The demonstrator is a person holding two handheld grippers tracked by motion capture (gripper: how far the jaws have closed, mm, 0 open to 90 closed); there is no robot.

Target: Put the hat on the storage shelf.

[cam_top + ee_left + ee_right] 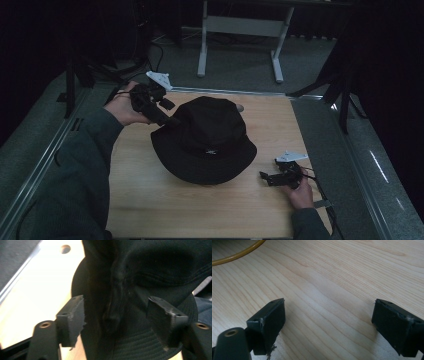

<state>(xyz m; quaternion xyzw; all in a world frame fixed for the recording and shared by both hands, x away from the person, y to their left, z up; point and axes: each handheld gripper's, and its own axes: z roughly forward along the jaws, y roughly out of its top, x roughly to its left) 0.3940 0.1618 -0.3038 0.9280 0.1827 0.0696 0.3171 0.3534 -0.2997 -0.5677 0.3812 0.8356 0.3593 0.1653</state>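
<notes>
a: start at the near side. where's the right gripper (264,176)?

b: low over the table (150,210) by its right edge, close to the near right corner. jaws spread wide, nothing between them; in the right gripper view there is just bare wood grain past them, plus a yellow cable (237,253) curving at the top left. it points left, toward the bucket hat (206,140), but sits apart from the brim.

a: and the hat itself?

b: black, crown up, brim flat on the wood, roughly mid-table and a little toward the far edge. its brim looks roughly round, so there's no real long axis to line up with.

a: then the left gripper (170,120)?

b: farther back, near the far left corner, angled down and to the right with its tips at the hat's far-left side where the crown meets the brim. in the left gripper view the jaws stand open on either side of a soft fold of crown fabric (112,302), not pinching it yet.

a: so which hand is nearer?

b: the left, clearly. the hat lies straight ahead of it, between its fingers (72,315). i'd judge the next move turns on that: closing on the fold. the right one would have to travel left across bare wood to reach the near-right brim.

a: risk?

b: thin cloth may slip out if the bite is shallow.
</notes>
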